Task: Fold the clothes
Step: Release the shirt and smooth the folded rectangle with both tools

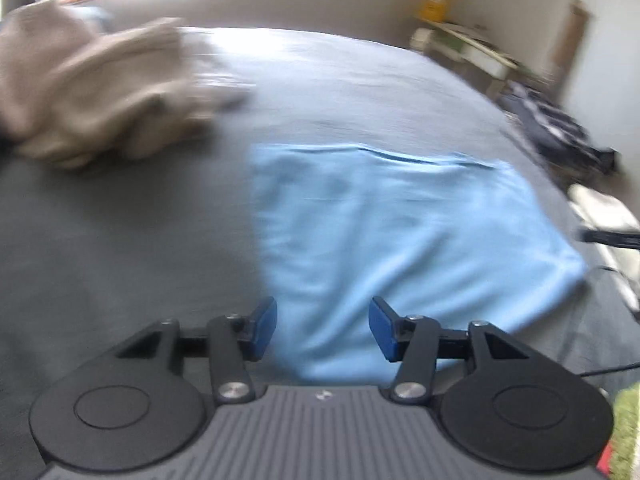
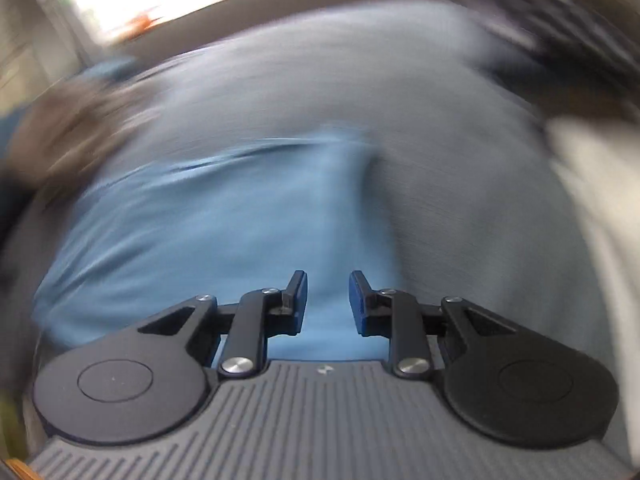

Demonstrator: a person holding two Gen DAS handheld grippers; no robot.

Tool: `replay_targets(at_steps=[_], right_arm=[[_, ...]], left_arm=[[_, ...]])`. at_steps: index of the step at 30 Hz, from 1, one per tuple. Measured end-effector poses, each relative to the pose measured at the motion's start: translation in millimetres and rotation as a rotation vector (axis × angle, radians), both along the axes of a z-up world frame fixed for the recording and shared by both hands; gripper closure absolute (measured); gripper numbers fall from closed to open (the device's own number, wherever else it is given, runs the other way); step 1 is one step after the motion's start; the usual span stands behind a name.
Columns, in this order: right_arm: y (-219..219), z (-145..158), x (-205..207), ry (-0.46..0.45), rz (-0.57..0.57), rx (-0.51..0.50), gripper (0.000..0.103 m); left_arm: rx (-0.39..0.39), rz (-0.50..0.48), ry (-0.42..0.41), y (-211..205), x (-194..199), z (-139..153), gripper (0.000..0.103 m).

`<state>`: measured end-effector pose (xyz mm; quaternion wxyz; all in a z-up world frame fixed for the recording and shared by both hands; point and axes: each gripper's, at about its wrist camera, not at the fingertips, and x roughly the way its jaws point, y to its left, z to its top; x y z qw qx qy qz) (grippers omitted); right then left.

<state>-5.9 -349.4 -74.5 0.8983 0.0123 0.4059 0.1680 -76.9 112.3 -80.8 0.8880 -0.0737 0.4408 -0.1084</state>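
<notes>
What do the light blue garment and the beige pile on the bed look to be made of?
The light blue garment looks like thin, matte knit, probably cotton jersey: it lies flat with soft shallow wrinkles and no sheen. The beige pile seems thicker, matte cloth, bunching in bulky rounded folds; blur hides its weave. Both rest on the grey bed sheet.

Right tongs (image 2: 328, 300) parted, empty, over blurred light-blue garment (image 2: 208, 224) spread on grey bed (image 2: 460, 160).
</notes>
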Motion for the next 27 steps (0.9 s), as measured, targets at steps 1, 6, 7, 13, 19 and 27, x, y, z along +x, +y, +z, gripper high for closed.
replay_targets(at_steps=[1, 6, 7, 13, 19, 27], right_arm=[[24, -4, 2, -0.009, 0.082, -0.046, 0.082], [71, -39, -6, 0.015, 0.268, -0.18, 0.083], [70, -47, -9, 0.026, 0.268, -0.216, 0.083], [-33, -40, -13, 0.084, -0.06, -0.223, 0.086], [-30, -33, -4, 0.006, -0.012, -0.242, 0.087], [-35, -53, 19, -0.006, 0.001, -0.27, 0.09]], left_arm=[[-0.006, -0.03, 0.024, -10, 4, -8, 0.051], [0.046, -0.071, 0.125, -29, 11, -53, 0.059], [0.018, -0.052, 0.122, -20, 8, -54, 0.062], [-0.029, 0.029, 0.05, 16, -2, -19, 0.057], [0.003, -0.125, -0.029, -27, 46, -19, 0.051], [-0.093, -0.01, 0.062, -9, 67, -58, 0.061]])
